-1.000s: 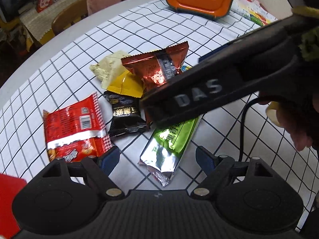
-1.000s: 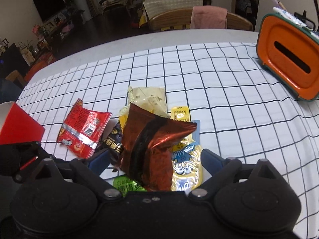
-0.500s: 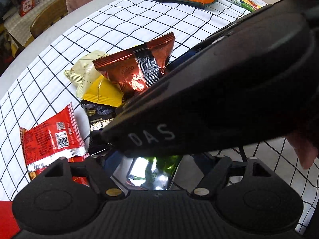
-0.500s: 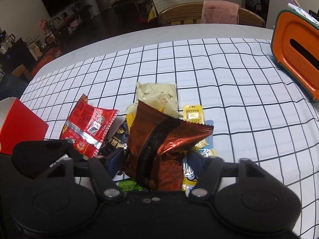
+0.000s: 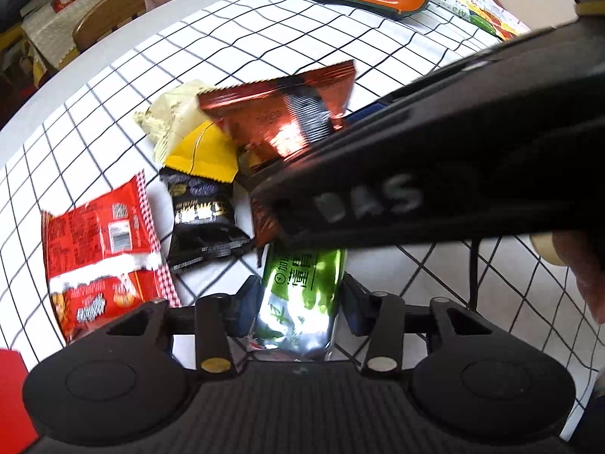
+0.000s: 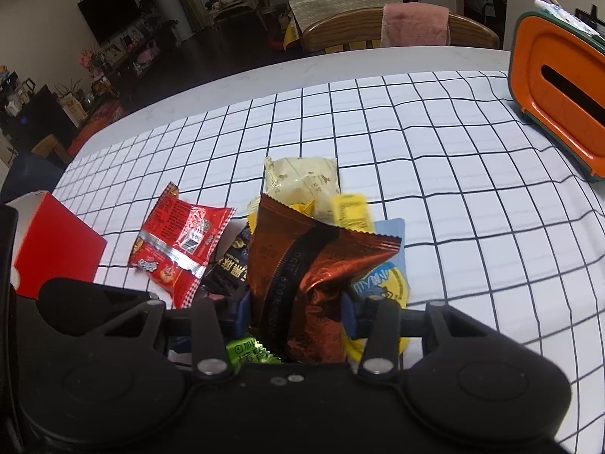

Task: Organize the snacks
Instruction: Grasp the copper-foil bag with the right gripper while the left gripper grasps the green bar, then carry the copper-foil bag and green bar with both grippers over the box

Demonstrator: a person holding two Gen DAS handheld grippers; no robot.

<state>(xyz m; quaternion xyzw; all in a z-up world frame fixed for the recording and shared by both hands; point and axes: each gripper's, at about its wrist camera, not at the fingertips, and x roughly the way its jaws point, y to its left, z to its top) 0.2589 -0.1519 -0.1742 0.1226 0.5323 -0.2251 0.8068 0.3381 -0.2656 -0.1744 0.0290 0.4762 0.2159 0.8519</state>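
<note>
Checked tablecloth: left gripper clamping green packet, right gripper clamping brown packet.

green packet; copper-brown packet

Right hand-held gripper is blocking the copper packet's lower half in left wrist view; orange box is running off frame edge, pkg print blurring.

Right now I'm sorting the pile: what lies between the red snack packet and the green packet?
In the left wrist view, a black packet lies between the red snack packet and the green packet.
</note>
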